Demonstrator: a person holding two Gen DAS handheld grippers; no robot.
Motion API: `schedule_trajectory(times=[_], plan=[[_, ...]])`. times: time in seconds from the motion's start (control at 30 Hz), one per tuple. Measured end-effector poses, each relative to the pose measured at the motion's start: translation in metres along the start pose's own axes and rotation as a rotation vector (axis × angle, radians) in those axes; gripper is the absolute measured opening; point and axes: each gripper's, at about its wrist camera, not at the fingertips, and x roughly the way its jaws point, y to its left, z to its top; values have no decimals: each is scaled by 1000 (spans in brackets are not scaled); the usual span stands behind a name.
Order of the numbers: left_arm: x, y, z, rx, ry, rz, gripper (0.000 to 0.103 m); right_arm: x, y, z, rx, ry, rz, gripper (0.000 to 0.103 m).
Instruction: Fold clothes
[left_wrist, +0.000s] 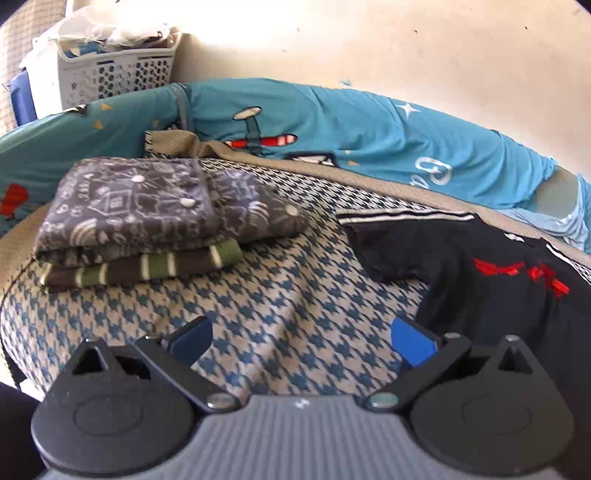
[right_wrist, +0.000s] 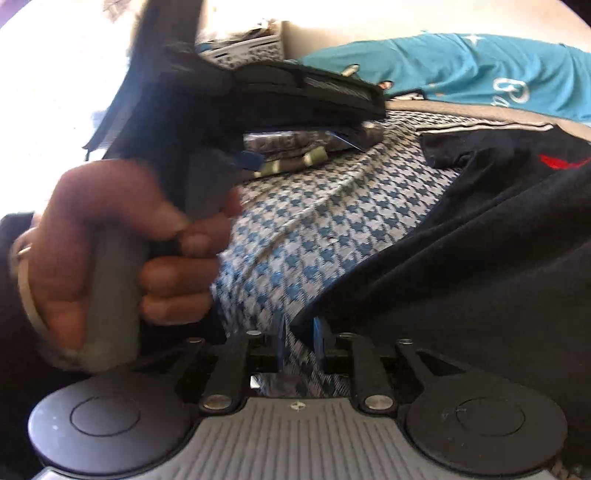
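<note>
A black garment (left_wrist: 491, 280) with red embroidery and white-striped trim lies spread on the right of the houndstooth bed cover (left_wrist: 280, 295). My left gripper (left_wrist: 301, 339) hovers open over bare cover, nothing between its blue pads; the garment's edge lies just beside the right pad (left_wrist: 412, 341). In the right wrist view the black garment (right_wrist: 480, 258) fills the right side. My right gripper (right_wrist: 299, 341) is low at its near edge, jaws a narrow gap apart, with patterned cover showing between them. A hand (right_wrist: 122, 236) holds the left gripper (right_wrist: 299, 149) at the left.
A stack of folded clothes (left_wrist: 147, 218), grey patterned on top and green striped beneath, sits at the left of the bed. Blue printed bedding (left_wrist: 369, 140) runs along the wall behind. A white laundry basket (left_wrist: 114, 74) full of clothes stands at the back left.
</note>
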Motion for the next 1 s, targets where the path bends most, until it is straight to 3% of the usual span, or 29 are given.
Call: schedule_trajectory(times=[0.1,0.2,0.43,0.67,1.0], plan=[[3,-13,-6,37,25,-38,103,-19,-6,-2,18,-31,-37,20],[4,-28,-13,87,37,-53,103,-43,-22,-5,81,-92,-156,30],[7,-54,-29,169,52,-64,103,-84,-66,-19,284,-186,-340,35],[8,-62,-36,219,52,-48,103,-117,-88,-21,372,-246,-457,40],[3,-67,-41,249,28,-50,103,-164,-126,-23,521,-322,-808,47]])
